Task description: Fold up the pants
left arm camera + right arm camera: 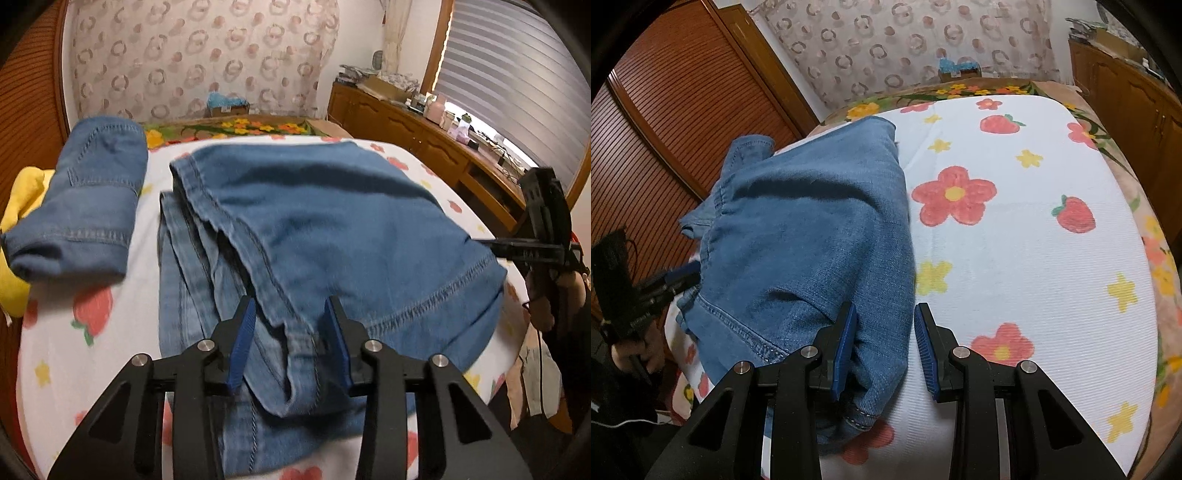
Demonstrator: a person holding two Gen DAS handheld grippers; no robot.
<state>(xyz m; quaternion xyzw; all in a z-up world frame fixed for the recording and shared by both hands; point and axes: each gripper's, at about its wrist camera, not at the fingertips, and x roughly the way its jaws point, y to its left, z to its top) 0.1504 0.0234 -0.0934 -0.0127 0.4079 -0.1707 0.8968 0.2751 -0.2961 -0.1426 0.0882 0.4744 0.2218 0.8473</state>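
Blue denim pants point(332, 221) lie partly folded on a white blanket printed with flowers and strawberries point(1015, 240). The upper layer, with its stitched hem, is laid over the lighter layers below. My left gripper point(290, 299) stands at the near edge of the pants with its blue pads apart; a fold of denim lies between them, and no pad visibly presses on it. My right gripper point(885, 305) is open at the right edge of the pants point(812, 240): the left pad touches the denim and bare blanket shows in the gap. Each gripper appears at the side of the other's view.
A second, folded pair of denim pants point(92, 192) lies at the left on a yellow cloth point(22, 206). A wooden sideboard point(406, 122) with clutter runs along the right below a window. A louvred wooden door point(665, 129) stands to the left of the bed.
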